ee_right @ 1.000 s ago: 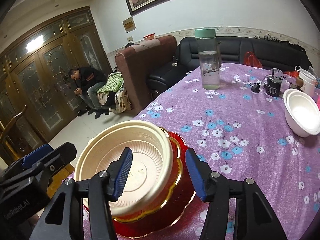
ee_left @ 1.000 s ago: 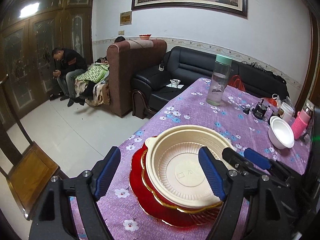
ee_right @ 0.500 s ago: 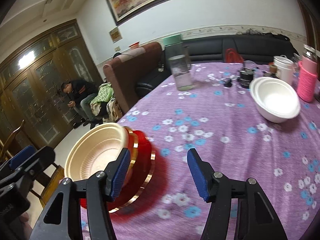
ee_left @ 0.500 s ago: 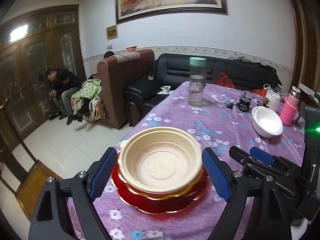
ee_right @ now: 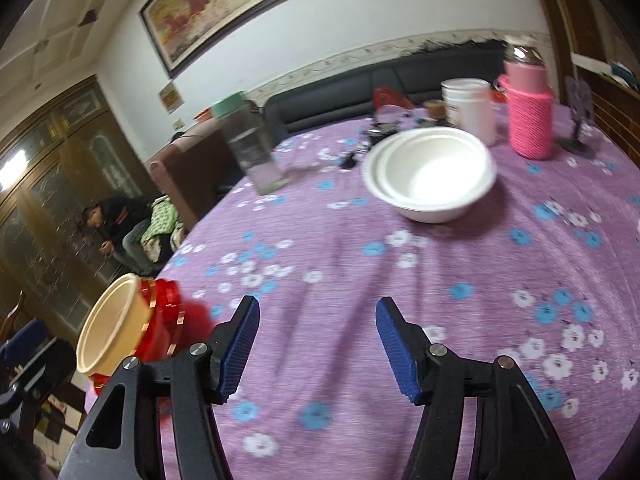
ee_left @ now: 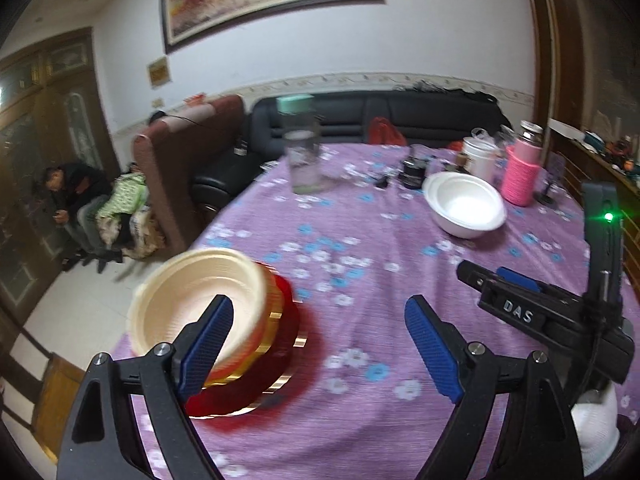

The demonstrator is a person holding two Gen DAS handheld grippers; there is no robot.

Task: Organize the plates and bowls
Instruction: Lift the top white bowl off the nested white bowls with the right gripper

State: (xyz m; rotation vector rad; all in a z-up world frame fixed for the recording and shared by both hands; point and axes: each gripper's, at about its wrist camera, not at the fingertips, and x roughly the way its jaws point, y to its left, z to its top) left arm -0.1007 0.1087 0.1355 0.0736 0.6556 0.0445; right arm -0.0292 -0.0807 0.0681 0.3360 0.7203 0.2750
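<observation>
A cream plastic bowl (ee_left: 192, 300) sits nested in a red, gold-rimmed bowl and plate stack (ee_left: 280, 344) at the near left edge of the purple flowered table (ee_left: 360, 248). It also shows in the right wrist view (ee_right: 108, 332). White nested bowls (ee_left: 464, 204) stand further back on the right, and in the right wrist view (ee_right: 432, 172) straight ahead. My left gripper (ee_left: 320, 344) is open and empty, to the right of the stack. My right gripper (ee_right: 316, 344) is open and empty above bare cloth, and shows in the left wrist view (ee_left: 516, 300).
A clear water bottle with a green lid (ee_left: 300, 148) stands at mid table. A pink-sleeved flask (ee_left: 524, 172), a white cup (ee_left: 480, 156) and small dark items (ee_left: 412, 168) crowd the far right. A sofa and seated person (ee_left: 76, 196) lie beyond the left table edge.
Both grippers have swung right and away from the cream and red stack, which now lies at their left. The white bowls have come closer in the right wrist view.
</observation>
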